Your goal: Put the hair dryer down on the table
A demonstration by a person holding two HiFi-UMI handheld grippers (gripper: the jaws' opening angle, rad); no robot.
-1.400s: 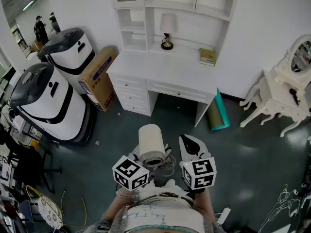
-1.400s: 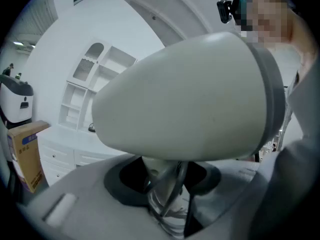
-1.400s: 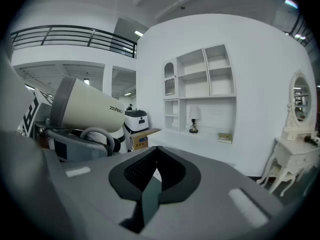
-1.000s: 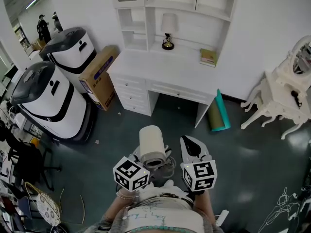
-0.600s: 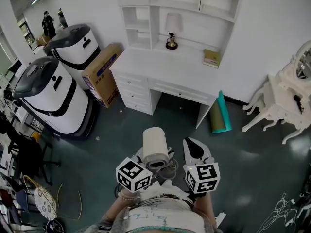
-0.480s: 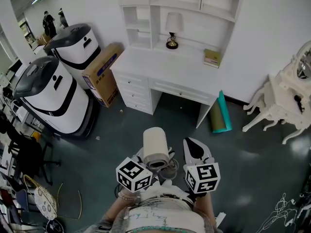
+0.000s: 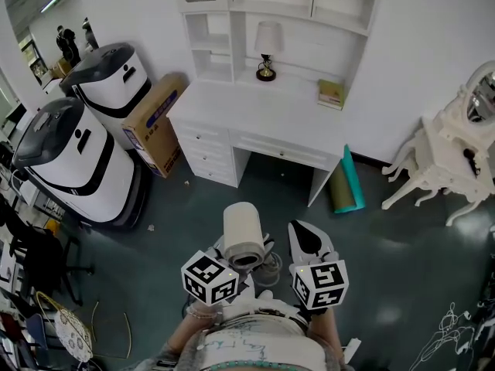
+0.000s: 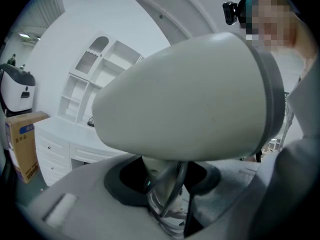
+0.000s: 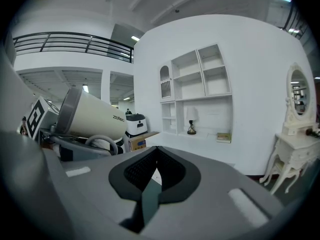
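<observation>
Hair dryer: the hair dryer (image 7: 241,230) is up in the air, close to the person's body and over the dark floor (image 7: 402,261). Its barrel stands tall and it is well apart from the white tabletop (image 7: 232,103) on the far side.
Left gripper: the left gripper (image 8: 165,184) has its fingers (image 8: 75,199) clamped on the dryer's handle (image 8: 155,171), just under the big cream barrel. That's a carrying hold, keeping the weight above the grip.
Cord: the cord (image 9: 102,144) is looped up by the handle, probably so it doesn't drag, though the bundle is hard to read.
Right gripper: the right gripper (image 9: 152,181) has its fingers pressed together on nothing. It rides just beside the dryer on the right, out of the way.
Landing spot: there's open white surface nearer than the lamp (image 7: 267,49) and the book (image 7: 330,91), which looks like the sensible place to set it.
Change: against half a second ago, the desk and lamp have drifted a touch left in the head view. The grip and the dryer's pose are the same.
Progress: the put-down hasn't begun, and the approach is yet to come.
</observation>
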